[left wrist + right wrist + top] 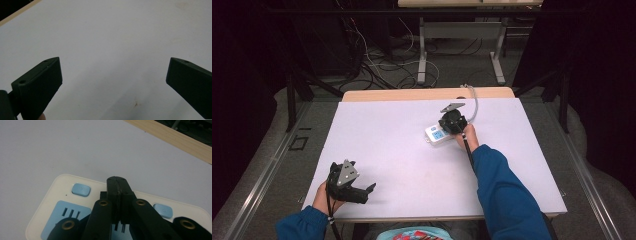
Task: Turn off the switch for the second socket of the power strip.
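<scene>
Power strip (438, 134): cream body, rounded corners, light blue socket panel with slots, small blue buttons (81, 189) on top. Lies flat right of table centre, toward the far edge. Right gripper (453, 123) sits directly above it, jaws pressed together with nothing visibly between them, tips over the strip's middle (75, 202). Grey cable (473, 102) runs from there to the far wooden edge. Left gripper (348, 181) at near-left corner, close to the front edge, jaws wide apart, holding nothing (113, 85). White table (387, 145) bare between the two, wide free room left and centre
</scene>
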Motion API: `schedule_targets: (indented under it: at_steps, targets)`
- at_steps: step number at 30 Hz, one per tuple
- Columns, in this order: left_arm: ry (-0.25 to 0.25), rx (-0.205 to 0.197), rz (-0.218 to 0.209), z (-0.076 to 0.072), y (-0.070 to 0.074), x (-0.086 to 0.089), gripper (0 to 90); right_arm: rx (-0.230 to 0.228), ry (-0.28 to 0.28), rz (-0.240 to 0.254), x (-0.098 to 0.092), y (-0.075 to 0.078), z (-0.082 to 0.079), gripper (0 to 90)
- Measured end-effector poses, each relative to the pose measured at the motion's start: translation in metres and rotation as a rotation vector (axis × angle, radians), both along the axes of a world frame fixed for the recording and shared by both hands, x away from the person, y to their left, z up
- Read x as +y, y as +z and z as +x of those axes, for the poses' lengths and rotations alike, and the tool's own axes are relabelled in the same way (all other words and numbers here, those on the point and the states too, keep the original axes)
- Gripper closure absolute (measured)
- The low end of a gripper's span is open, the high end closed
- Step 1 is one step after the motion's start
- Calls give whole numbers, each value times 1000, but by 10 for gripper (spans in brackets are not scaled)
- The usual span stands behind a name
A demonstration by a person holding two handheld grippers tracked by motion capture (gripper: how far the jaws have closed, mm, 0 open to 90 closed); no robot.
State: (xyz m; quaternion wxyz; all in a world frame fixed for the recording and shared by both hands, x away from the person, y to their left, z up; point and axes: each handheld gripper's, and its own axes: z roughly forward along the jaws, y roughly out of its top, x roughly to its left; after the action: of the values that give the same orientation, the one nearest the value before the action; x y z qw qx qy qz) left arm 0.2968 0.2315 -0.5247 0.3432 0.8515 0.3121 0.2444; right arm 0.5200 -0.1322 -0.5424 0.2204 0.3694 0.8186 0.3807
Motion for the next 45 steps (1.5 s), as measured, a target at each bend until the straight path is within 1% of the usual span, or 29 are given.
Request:
schedule_targets:
  at_steps: [2, 5, 7, 8, 11, 12, 13, 14, 15, 16, 18, 19, 25, 26, 27, 28, 29, 30, 32, 36, 37, 38, 39, 40, 45]
  targets:
    - [0, 4, 3, 0, 0, 0, 3, 7, -15, -11, 1, 1, -1, 900]
    - [0, 2, 0, 0, 0, 0, 3, 3, -14, -15, 1, 1, -1, 900]
    - [-1, 0, 0, 0, 0, 0, 3, 9, -13, -11, 2, 1, -1, 900]
    - [-5, -3, 2, 0, 1, 0, 3, 6, -11, -27, 2, 2, -2, 900]
    - [-2, -3, -2, 0, 1, 0, 3, 11, -17, -23, 2, 2, -2, 900]
    - [-2, -3, -3, 0, 1, 0, 4, 10, -14, -35, 3, 3, -2, 900]
    - [-2, -3, -3, 0, 1, 0, 3, 4, -14, -36, 3, 3, -2, 900]
    - [-6, -3, 5, 0, 1, 0, 4, 9, -20, -35, 3, 3, -2, 900]
    - [-6, -3, 5, 0, 1, 0, 4, 2, -11, -29, 1, 3, -1, 900]
    - [-3, -4, -5, -1, 1, 0, 3, 13, -27, -32, 1, 3, -1, 900]
    - [-2, -5, -8, -1, 1, 0, 4, 7, -33, -38, 0, 4, -1, 900]
    - [-3, -4, -6, 0, 1, 0, 4, 16, -38, -28, -1, 4, -1, 900]
    - [-4, -3, -1, 0, 1, 0, 4, 23, -45, -19, -1, 4, 0, 900]
    - [-4, -3, -1, 0, 1, 0, 4, 26, -54, -19, -1, 4, -1, 900]
    - [-4, -3, 6, 0, 1, 0, 4, 19, -47, -24, -1, 4, -1, 900]
    - [-4, -3, 7, 0, 1, 0, 4, 26, -53, -19, -1, 4, -1, 900]
    - [-4, -3, 7, 0, 1, 0, 4, 21, -41, -12, -2, 3, 0, 900]
    - [-4, -3, -1, 0, 1, 0, 4, 21, -41, -12, -2, 3, 0, 900]
    - [-6, -4, 5, -1, 1, 0, 4, 22, -47, -16, -2, 3, 0, 900]
    - [-2, -5, -5, -1, 1, 0, 4, 23, -47, -21, -2, 4, -1, 900]
    - [-4, -5, -2, -1, 1, 0, 4, 20, -49, -16, -2, 3, 0, 900]
    - [-7, -5, 8, -1, 1, 0, 4, 22, -48, -16, -2, 3, 0, 900]
    - [-7, -5, 7, -1, 1, 0, 4, 25, -58, -8, -2, 3, 0, 900]
    - [-8, -5, 8, -1, 1, 0, 4, 20, -45, -13, -2, 3, 0, 900]
    - [-7, -5, 8, -1, 1, 0, 4, 20, -38, -9, -4, 2, 1, 900]
